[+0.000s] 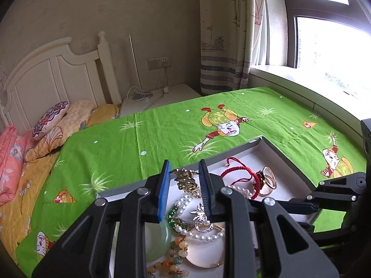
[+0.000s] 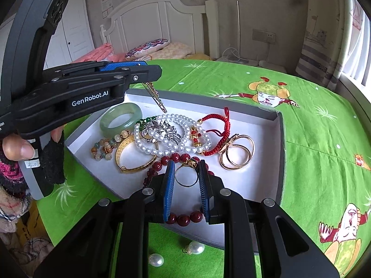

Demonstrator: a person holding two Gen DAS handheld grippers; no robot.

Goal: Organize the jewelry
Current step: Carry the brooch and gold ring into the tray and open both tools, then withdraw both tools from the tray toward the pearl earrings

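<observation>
A sorting step appeared to be in hand, with both tools working over one shallow grey box point(image 2: 280, 139) set on a green bedsheet point(image 2: 313, 115).

On the left, the left gripper point(image 1: 184, 183) was seen above the box's far left part. A gold chain piece point(image 1: 187, 181) hung between its blue pads point(image 1: 163, 192); in the right wrist view the chain dangled from the tips, so it was judged to be gripped and lifted. A clear spot to set it down would be called for next.

In the box were gathered, from left to right, a green jade bangle point(image 2: 120, 119), a string of coloured beads point(image 2: 104, 148), a gold bangle point(image 2: 132, 159), a pearl strand point(image 2: 167, 139) with a silver brooch point(image 2: 162, 129) lying on it, a dark red bead bracelet point(image 2: 183, 217), a red cord bracelet point(image 2: 215, 127) and linked gold rings point(image 2: 236, 150).

The right gripper point(image 2: 186, 173) was held near the box's front edge, its jaws partly open on either side of a gold ring point(image 2: 187, 173); whether the pads pressed on it could not be told. Two loose pearl earrings point(image 2: 196, 247) lay outside the box.
</observation>
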